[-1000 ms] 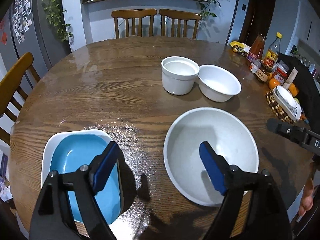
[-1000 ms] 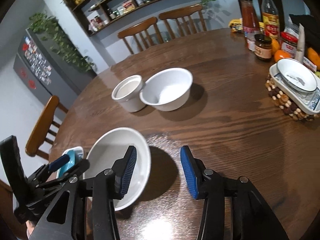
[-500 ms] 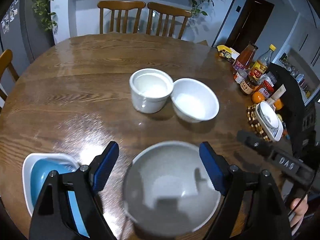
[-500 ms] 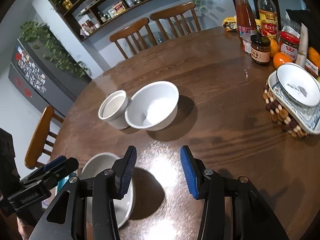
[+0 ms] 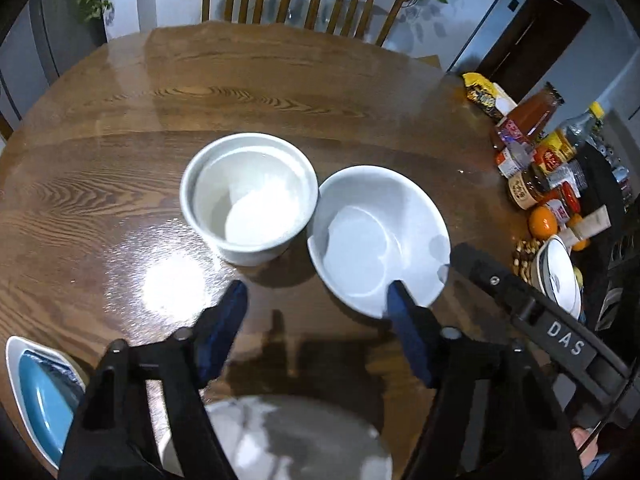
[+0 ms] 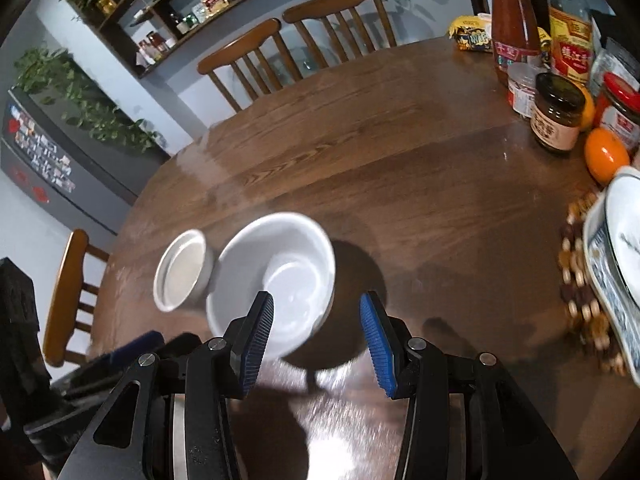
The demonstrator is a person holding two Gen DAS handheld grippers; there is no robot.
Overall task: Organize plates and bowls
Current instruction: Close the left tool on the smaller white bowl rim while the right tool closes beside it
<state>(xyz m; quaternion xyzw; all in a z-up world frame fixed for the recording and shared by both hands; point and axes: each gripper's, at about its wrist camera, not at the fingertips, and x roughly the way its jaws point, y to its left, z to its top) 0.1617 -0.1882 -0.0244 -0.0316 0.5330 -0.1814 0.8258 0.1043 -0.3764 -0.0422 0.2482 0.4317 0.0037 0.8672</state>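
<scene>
The left gripper (image 5: 316, 312) is seen with its jaws partly open and just closed somewhat, nothing being held between them, above bare desk (image 5: 280, 80) in front of a straight-walled pot (image 5: 248, 200) and a bowl (image 5: 376, 236), which touch each other near the middle of the desk. The right gripper (image 6: 316, 340) is held with its jaws partly open and empty, its left pad (image 6: 256, 340) over the bowl's near rim. A large bowl (image 5: 280, 440) lies at the near edge under the left gripper, and a blue dish (image 5: 40, 396) is set at the near left edge.
</scene>
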